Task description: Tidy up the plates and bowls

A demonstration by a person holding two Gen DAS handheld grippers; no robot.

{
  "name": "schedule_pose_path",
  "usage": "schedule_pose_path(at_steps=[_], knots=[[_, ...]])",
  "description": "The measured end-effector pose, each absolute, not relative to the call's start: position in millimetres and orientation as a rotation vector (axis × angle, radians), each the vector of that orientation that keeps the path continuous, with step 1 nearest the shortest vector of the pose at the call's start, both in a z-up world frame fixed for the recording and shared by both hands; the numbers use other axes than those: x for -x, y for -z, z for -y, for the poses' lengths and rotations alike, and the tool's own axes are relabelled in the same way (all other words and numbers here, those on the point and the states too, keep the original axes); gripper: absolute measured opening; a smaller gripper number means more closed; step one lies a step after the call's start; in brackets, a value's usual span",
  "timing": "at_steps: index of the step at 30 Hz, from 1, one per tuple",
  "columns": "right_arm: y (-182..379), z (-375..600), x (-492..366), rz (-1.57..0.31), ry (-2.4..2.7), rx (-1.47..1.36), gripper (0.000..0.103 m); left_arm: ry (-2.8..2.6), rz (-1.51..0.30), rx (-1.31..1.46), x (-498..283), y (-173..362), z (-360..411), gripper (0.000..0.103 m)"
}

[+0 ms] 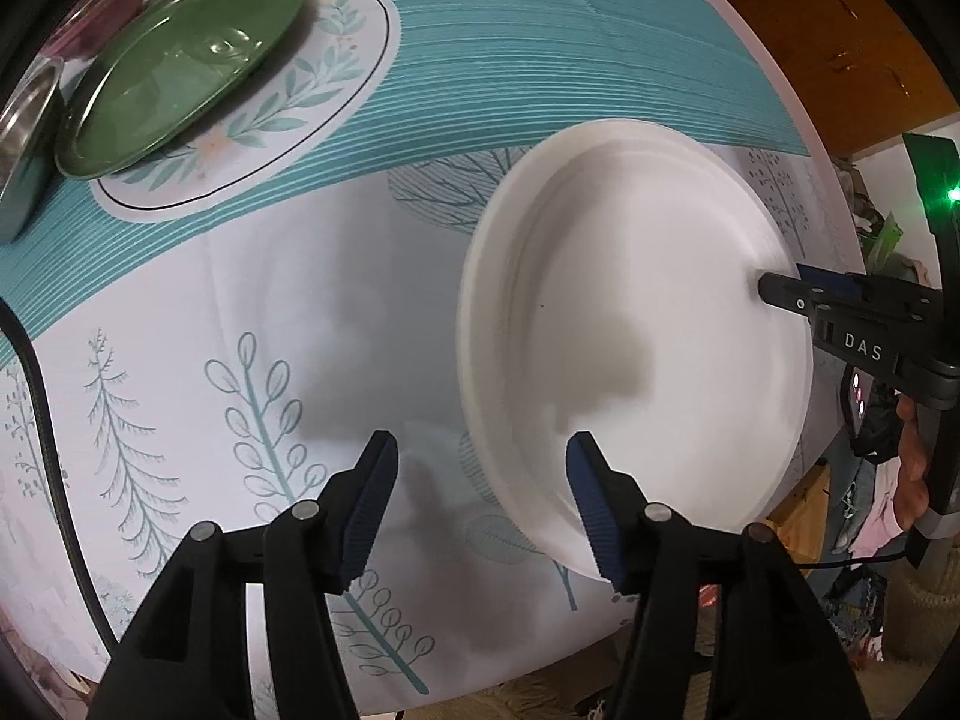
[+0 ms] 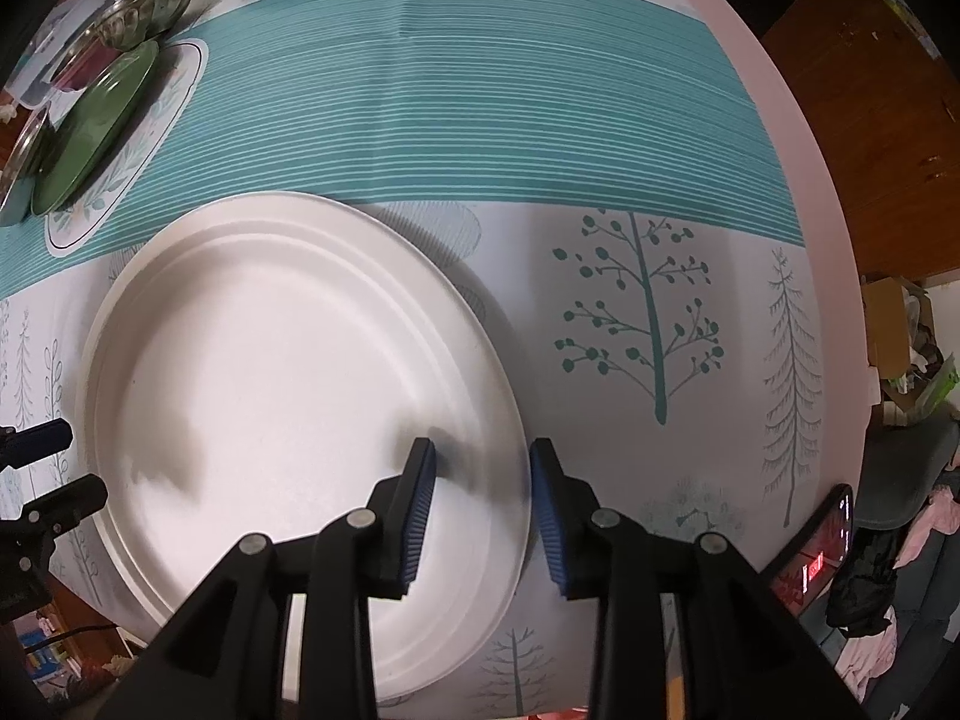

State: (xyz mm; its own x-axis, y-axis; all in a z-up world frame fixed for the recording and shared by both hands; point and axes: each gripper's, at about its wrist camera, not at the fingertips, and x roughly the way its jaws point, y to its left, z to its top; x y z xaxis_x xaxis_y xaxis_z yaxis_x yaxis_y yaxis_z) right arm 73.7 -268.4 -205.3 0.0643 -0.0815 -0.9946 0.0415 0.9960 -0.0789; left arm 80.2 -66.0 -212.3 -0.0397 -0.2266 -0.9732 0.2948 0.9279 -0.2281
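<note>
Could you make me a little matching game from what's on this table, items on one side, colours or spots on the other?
Items:
1. white plate
2. green plate
3. tablecloth
4. left tool

Descriptions:
A. teal stripes with tree drawings
B. open, one pad over the white plate's rim
C. far corner, beside metal dishes
D. large, nearest both tools

Pairs: 1-D, 2-C, 3-A, 4-B

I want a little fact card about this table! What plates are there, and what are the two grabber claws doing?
big plate: white plate, lying flat on the tablecloth
other plate: green plate, far corner, partly on a printed circle
shiny dishes: metal bowls beside the green plate
left gripper: open, one finger over the white plate's edge, not pinching
right gripper: straddles the opposite rim; whether it pinches, unclear
</note>
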Motion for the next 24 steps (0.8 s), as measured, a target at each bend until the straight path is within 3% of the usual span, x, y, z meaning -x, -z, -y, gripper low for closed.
schedule_pose_path(at_steps=[24], knots=[[148, 254, -34, -1.374, 0.077, 0.045, 0.033, 0.394, -1.417, -0.079, -70, 162, 65, 0.068]])
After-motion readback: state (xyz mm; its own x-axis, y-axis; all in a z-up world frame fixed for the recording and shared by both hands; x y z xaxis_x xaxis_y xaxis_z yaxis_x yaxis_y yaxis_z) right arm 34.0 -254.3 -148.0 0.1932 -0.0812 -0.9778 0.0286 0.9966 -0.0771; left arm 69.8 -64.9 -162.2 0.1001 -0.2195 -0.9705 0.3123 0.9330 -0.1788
